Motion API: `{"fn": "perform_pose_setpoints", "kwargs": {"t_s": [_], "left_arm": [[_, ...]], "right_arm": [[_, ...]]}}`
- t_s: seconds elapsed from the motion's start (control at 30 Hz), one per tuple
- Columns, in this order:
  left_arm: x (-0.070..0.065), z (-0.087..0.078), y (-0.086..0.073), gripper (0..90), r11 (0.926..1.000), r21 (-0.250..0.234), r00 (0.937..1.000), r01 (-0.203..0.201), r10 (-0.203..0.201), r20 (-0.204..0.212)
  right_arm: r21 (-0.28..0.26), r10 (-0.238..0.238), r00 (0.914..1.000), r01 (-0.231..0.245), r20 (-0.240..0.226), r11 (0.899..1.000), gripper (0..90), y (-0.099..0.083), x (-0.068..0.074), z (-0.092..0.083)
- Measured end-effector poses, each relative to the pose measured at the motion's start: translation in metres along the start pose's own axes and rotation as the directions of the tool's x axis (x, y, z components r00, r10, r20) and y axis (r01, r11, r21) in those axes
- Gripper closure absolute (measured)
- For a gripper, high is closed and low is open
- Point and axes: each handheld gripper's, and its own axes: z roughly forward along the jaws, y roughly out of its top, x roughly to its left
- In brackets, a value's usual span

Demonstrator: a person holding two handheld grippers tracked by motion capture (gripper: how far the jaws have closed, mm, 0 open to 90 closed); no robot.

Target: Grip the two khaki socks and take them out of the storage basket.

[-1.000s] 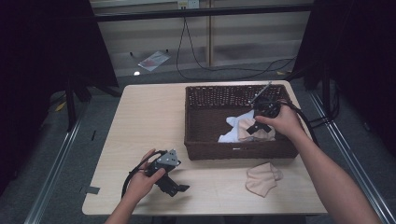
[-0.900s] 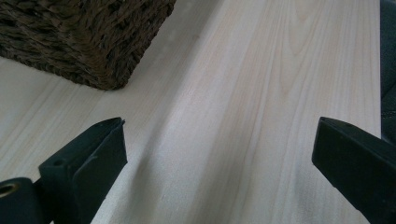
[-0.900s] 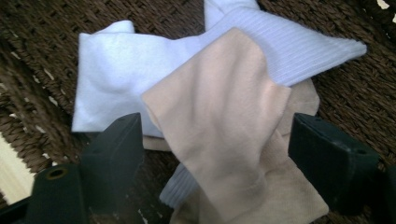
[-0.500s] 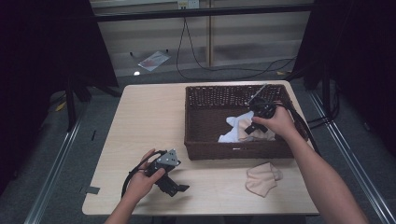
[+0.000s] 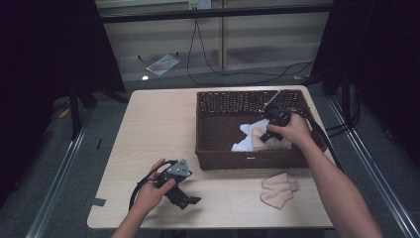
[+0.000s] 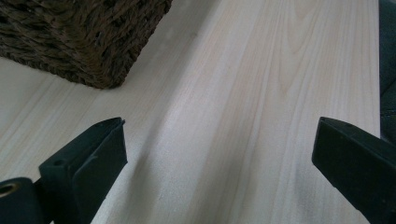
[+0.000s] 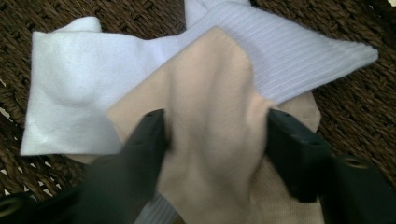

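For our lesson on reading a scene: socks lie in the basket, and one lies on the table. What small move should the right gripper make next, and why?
Probably open and lift clear. The right gripper is down in the basket, jaws astride the beige sock lying on the white sock, so it looks delivered. Another beige sock waits on the table.

A paper-like scrap [image 5: 162,63] and black cables [image 5: 237,74] lie on the floor beyond the table [image 5: 148,124].
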Motion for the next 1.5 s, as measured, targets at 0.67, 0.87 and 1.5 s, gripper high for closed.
{"fn": "perform_pose_setpoints", "kwargs": {"t_s": [0.67,0.87,1.5], "left_arm": [[0.001,0.001,0.0,2.9,0.9999,-0.011,1.0,0.0,0.0,-0.004],[0.0,0.001,0.0,2.9,0.9999,-0.01,1.0,0.006,-0.006,-0.006],[0.0,0.001,0.001,2.9,0.9999,-0.013,0.9999,-0.005,0.005,-0.013]], "right_arm": [[-0.02,0.002,0.994,-0.004,-0.11,1.0,85.2,-0.003,0.002,-0.02],[-0.066,0.003,0.9907,-0.012,-0.136,0.998,85.2,-0.007,0.002,-0.043],[-0.123,-0.024,0.9901,0.007,-0.138,0.992,85.2,-0.008,0.014,-0.112]]}}
